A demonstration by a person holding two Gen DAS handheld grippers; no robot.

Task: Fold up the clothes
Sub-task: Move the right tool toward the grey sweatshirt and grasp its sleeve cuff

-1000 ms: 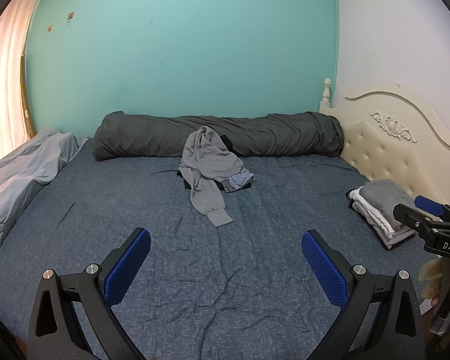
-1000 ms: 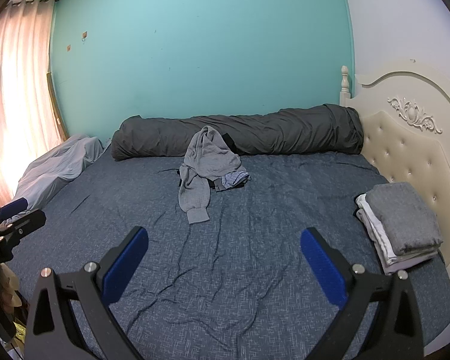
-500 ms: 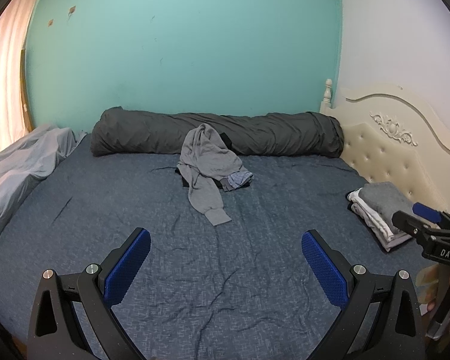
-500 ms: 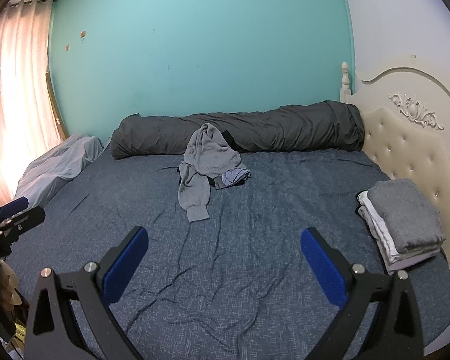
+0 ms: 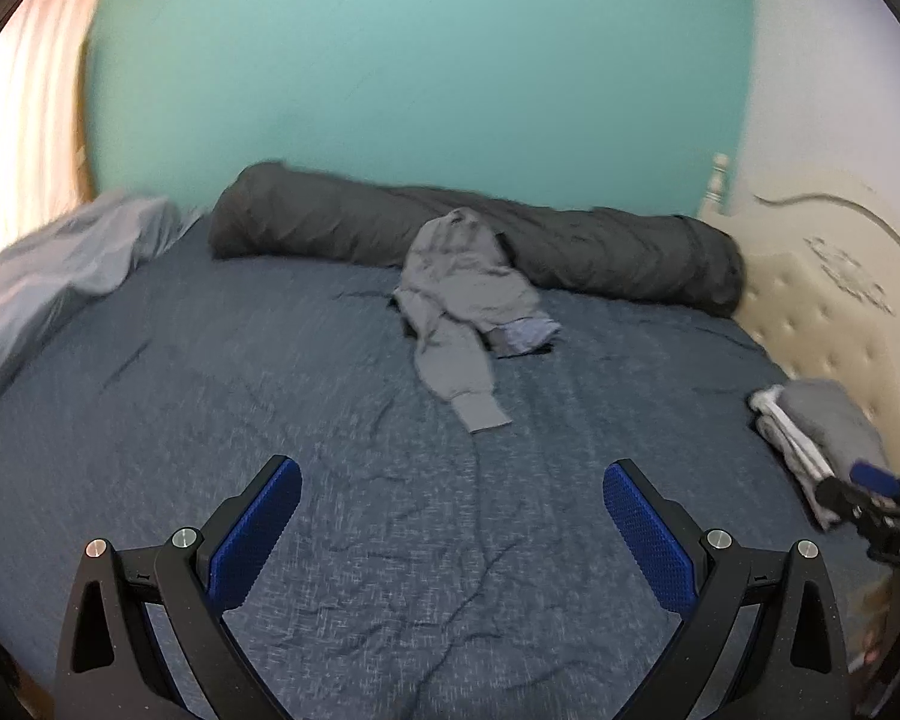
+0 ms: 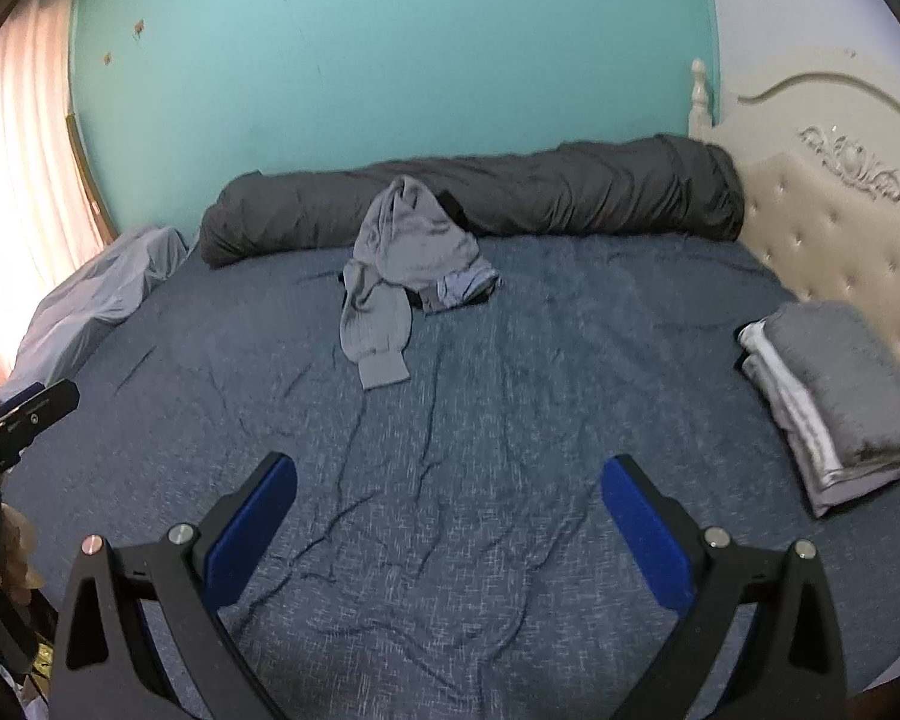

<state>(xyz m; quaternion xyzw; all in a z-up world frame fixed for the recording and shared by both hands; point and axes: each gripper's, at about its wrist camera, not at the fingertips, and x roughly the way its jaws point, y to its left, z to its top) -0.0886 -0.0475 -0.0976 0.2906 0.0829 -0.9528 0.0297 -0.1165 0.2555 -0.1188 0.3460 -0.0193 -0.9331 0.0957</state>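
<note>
- A wide bed (image 6: pixel 510 420) covered with a wrinkled blue-grey sheet fills both wrist views.
- The left claw (image 5: pixel 450 534) hangs low over the near part of the bed, its two blue-padded fingers spread wide apart with nothing between them.
- The right claw (image 6: pixel 450 531) is in the same pose, fingers wide apart and holding nothing, above bare sheet.
- An unfolded grey sweater (image 6: pixel 402 264) lies in a heap near the far middle of the bed, its upper part leaning on a long dark grey rolled duvet (image 6: pixel 510 192) that runs along the teal wall (image 6: pixel 390 60).
- One sleeve (image 5: pixel 462 378) of the sweater trails toward the claws, well apart from both.
- A small bluish garment (image 6: pixel 465 288) pokes out from under the sweater on its right side.
- A pile of folded clothes (image 6: pixel 834 396), grey on top with white layers beneath, sits at the right edge of the bed, just beside the cream padded headboard (image 6: pixel 840 228).
- A crumpled light grey sheet (image 5: pixel 60 276) lies at the left edge, by a bright curtain (image 6: pixel 12 180).
</note>
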